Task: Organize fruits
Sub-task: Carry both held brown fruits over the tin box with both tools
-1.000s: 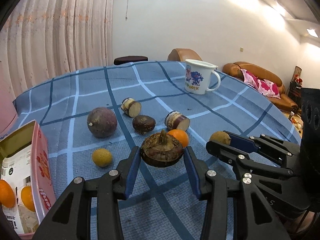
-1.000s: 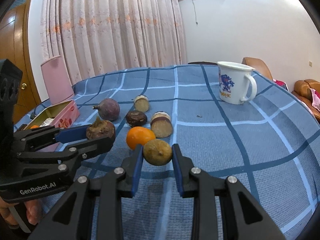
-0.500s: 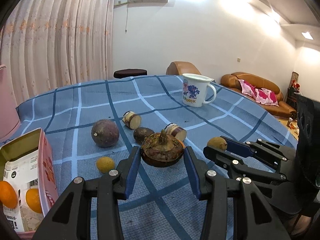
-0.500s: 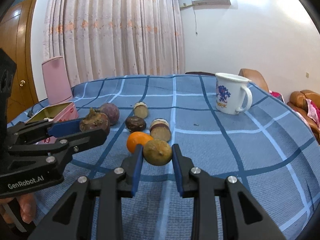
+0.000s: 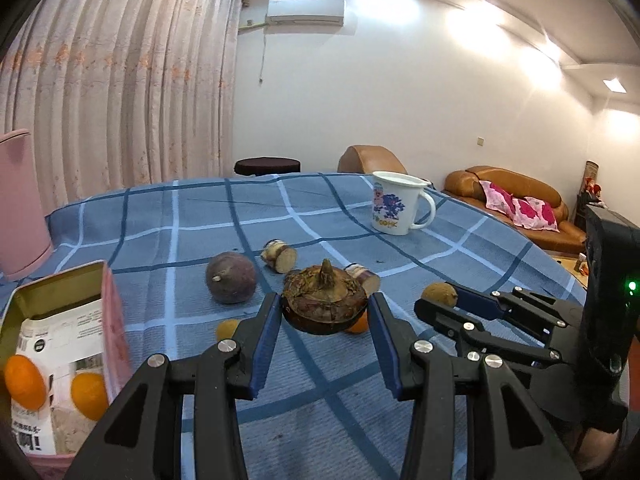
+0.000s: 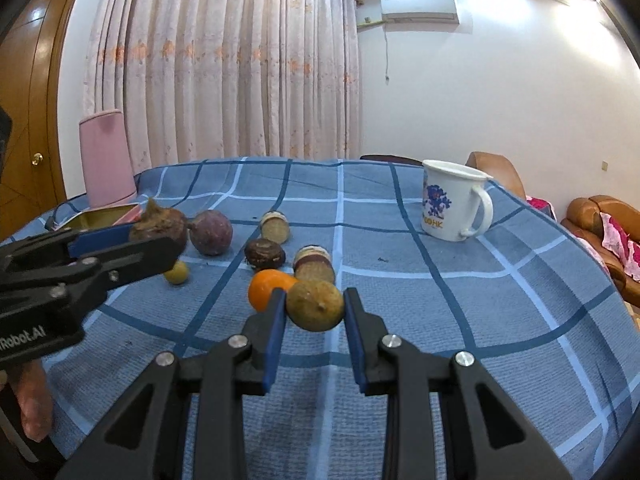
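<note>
Above a bench (image 5: 460,248) spread with blue check cloth, the left gripper (image 5: 324,316) clamps a brown taro (image 5: 324,304) clear of the surface, while the right gripper (image 6: 315,307) pinches a small yellow-brown fruit (image 6: 315,305), possibly a lime. On the cloth lie a purple fruit (image 6: 211,233), an orange (image 6: 266,289), two cut root pieces (image 6: 275,227) and a mug (image 6: 454,205). At left, an open pink tin (image 5: 60,360) holds two oranges.

Mug (image 6: 454,206) far right on table (image 6: 500,320), tin (image 5: 60,344) left w/ oranges (image 5: 89,394) inside
</note>
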The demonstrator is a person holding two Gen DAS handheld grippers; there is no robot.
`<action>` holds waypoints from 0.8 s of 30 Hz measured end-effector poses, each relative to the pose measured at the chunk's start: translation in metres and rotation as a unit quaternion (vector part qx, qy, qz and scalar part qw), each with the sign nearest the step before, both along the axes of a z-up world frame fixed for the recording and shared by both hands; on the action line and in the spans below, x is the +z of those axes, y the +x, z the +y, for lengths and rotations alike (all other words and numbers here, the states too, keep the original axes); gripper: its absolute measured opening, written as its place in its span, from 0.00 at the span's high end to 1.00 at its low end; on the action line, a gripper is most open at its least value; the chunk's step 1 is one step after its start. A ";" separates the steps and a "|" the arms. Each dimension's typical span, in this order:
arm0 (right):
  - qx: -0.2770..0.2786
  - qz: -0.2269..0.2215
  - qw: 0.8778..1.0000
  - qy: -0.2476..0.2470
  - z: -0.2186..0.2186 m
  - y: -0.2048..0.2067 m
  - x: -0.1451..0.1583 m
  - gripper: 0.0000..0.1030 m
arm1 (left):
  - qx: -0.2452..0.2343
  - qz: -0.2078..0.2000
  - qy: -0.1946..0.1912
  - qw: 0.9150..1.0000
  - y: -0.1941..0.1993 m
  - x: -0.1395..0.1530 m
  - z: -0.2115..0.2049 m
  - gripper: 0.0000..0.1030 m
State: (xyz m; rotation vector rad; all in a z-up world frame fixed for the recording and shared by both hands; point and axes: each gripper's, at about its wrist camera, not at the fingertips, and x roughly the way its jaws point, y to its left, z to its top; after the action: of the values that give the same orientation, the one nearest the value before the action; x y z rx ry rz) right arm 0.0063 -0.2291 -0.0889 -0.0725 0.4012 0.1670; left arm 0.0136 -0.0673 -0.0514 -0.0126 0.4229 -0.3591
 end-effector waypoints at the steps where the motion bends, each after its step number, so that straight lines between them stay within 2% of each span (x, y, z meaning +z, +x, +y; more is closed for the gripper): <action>1: 0.001 0.000 1.000 0.001 0.001 0.000 0.001 0.69 | 0.004 0.000 0.000 1.000 -0.002 0.000 0.002 0.55; 7: 0.017 -0.001 1.000 0.015 0.006 0.002 0.011 0.69 | 0.045 -0.003 0.008 0.999 -0.009 0.004 0.023 0.55; 14: 0.069 -0.017 0.997 0.024 0.037 0.004 0.033 0.69 | 0.100 -0.012 0.018 0.995 -0.018 0.017 0.052 0.55; 24: 0.121 -0.030 0.992 0.018 0.080 0.008 0.045 0.69 | 0.140 -0.015 0.024 0.990 -0.020 0.026 0.075 0.55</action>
State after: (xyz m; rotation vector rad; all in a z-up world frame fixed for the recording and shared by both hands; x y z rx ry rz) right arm 0.0146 -0.1487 -0.0442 -0.0902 0.3286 0.4096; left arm -0.0062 0.0080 -0.0256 -0.0185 0.3932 -0.0729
